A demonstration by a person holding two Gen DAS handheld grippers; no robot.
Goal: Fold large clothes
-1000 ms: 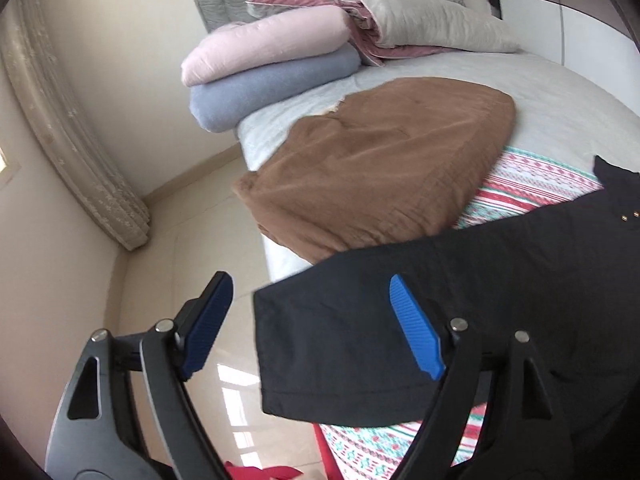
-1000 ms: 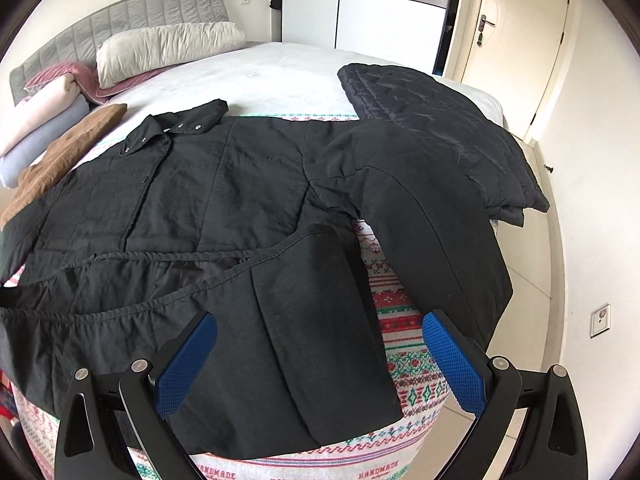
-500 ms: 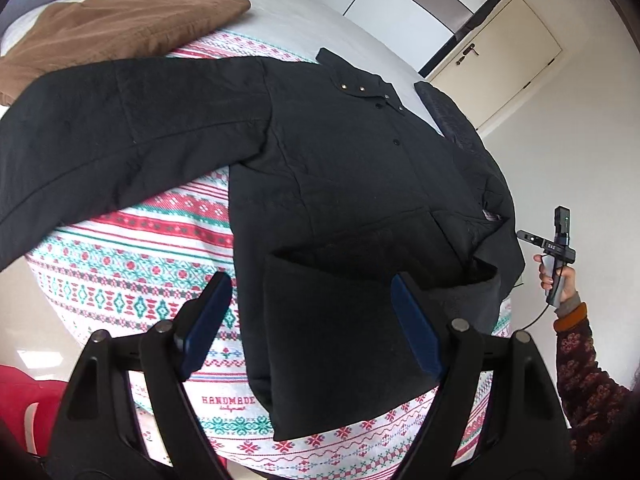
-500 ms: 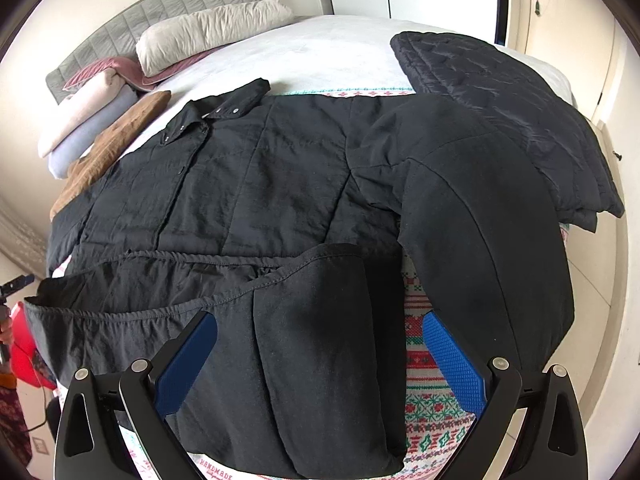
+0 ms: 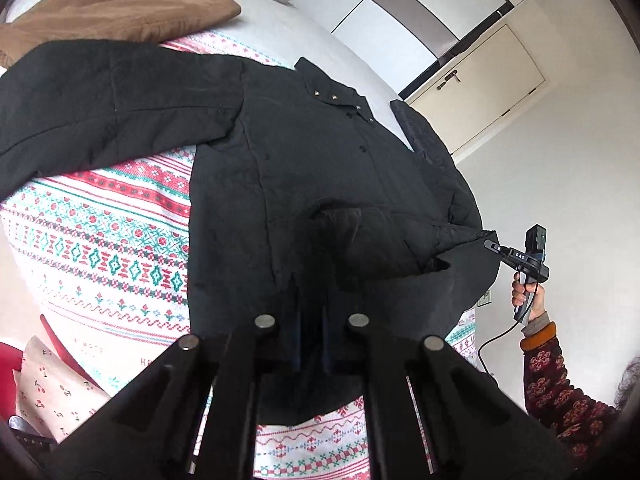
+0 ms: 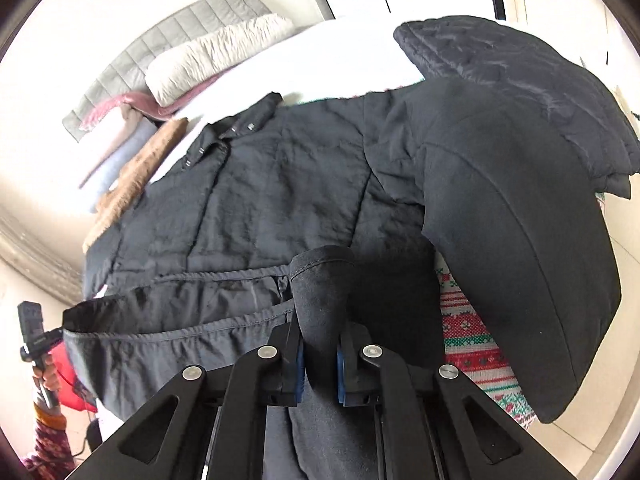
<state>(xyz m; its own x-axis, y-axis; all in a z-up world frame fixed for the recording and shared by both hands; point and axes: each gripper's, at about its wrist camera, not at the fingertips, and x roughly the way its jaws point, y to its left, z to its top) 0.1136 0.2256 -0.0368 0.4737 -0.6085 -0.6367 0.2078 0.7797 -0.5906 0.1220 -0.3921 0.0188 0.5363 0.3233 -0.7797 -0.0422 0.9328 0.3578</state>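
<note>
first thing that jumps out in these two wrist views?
The big black jacket spread front-up over the patterned red-and-green blanket on the bed. Both grippers have just closed on its near hem: the left gripper at one end, the right gripper pinching a bunched fold at the other. A second dark quilted garment lies folded beyond the far sleeve.

From my left camera, the bare white bedsheet (image 5: 320, 36) beyond the spread black quilted jacket (image 5: 320, 152) gives passing room, and so does the red-and-green patterned blanket (image 5: 104, 240) under its sleeve. A folded brown garment (image 5: 120, 8) blocks the far left corner. On my right, a heaped dark padded coat (image 6: 520, 72) crowds the bed edge.
</note>
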